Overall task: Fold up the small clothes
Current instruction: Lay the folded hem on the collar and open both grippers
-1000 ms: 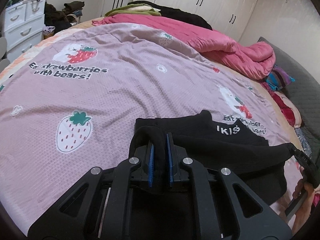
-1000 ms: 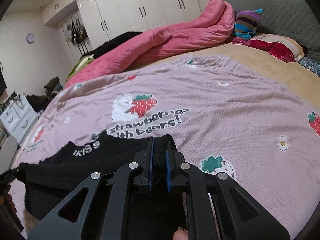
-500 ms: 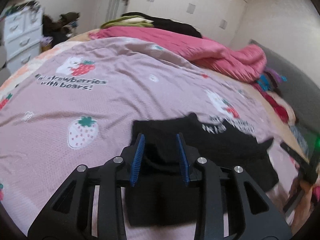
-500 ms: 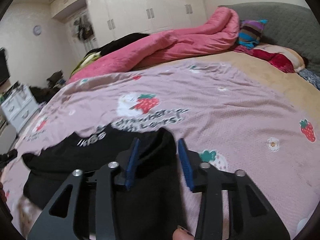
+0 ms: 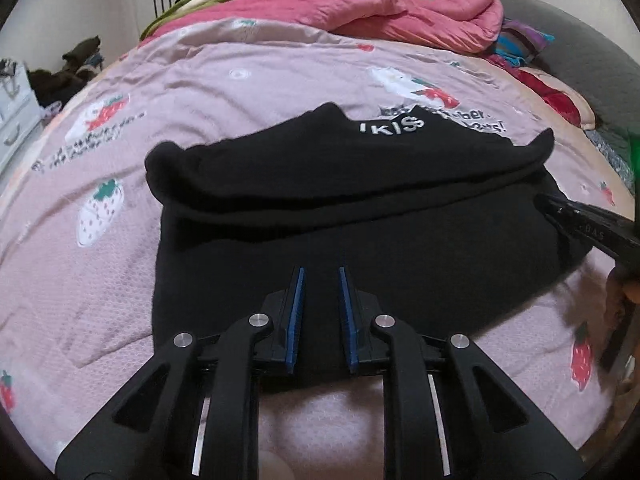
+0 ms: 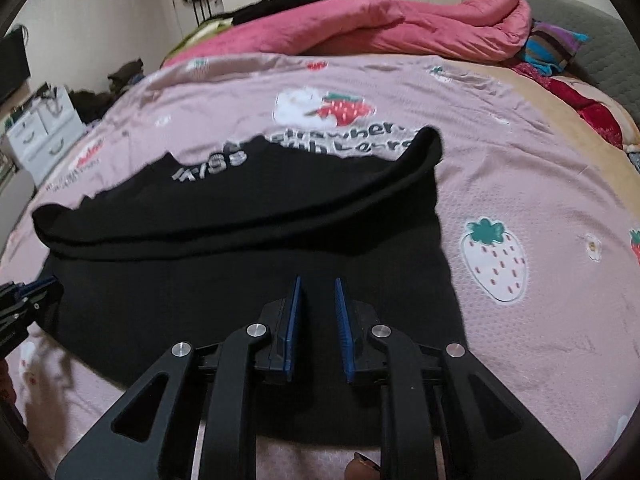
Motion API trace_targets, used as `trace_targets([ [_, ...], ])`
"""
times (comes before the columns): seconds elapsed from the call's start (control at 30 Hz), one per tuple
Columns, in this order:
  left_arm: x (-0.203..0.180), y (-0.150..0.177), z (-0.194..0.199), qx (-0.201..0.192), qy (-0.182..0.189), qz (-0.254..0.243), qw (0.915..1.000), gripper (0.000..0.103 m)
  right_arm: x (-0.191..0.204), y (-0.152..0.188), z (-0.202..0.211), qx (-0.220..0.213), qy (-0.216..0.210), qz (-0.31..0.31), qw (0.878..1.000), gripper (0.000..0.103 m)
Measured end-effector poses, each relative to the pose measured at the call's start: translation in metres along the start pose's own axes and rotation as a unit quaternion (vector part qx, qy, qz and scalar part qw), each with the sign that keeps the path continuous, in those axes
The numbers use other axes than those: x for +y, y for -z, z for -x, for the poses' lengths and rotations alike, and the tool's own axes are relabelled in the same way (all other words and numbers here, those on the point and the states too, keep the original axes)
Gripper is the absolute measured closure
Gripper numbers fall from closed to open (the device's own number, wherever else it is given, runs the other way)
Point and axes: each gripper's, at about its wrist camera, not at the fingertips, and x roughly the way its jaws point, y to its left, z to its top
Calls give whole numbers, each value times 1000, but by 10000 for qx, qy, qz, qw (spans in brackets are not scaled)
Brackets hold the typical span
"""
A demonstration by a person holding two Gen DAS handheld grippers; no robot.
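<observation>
A black garment (image 5: 360,184) with white lettering lies on the pink strawberry bedspread (image 5: 100,264). Its upper part is folded over into a thick band across the far side. My left gripper (image 5: 320,272) hovers over the near left part of the cloth. Its jaws are closing, a narrow gap remains, and nothing is pinched between the blue pads. My right gripper (image 6: 317,280) stands the same way over the near right part of the garment (image 6: 240,240), jaws closing with nothing gripped. Each gripper shows at the edge of the other's view: the right gripper (image 5: 580,224) and the left gripper (image 6: 28,300).
A rumpled pink quilt (image 5: 400,12) lies across the far side of the bed, with striped and red pillows (image 6: 556,48) at the grey headboard. White drawers (image 6: 40,128) and a heap of clothes stand at the left. White wardrobes line the far wall.
Both grippers were shut on the garment's edge, then opened and let it go. They have drawn back toward the near side, and the folded part now lies on the garment.
</observation>
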Motion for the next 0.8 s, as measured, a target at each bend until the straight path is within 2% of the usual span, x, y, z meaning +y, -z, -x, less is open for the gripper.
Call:
trace_targets([
  [0.3, 31, -18, -24, -121, -46, 385, 9992, 90, -9, -24, -30, 27, -144, -304, 9994, 86],
  [0.43, 42, -29, -30, -298, -203, 481, 9982, 88, -15, -35, -39, 60, -221, -387, 9990, 87],
  [0.53, 58, -41, -36, -385, -147, 667, 9969, 83, -17, -43, -44, 46, -216, -417, 9989, 87],
  [0.7, 89, -56, -41, -459, -151, 1034, 9935, 82, -22, -56, -51, -35, -223, -514, 9984, 87],
  [0.8, 101, -63, -41, -509, 49, 1252, 9908, 82, -30, -62, -51, -143, -102, -532, 9984, 87],
])
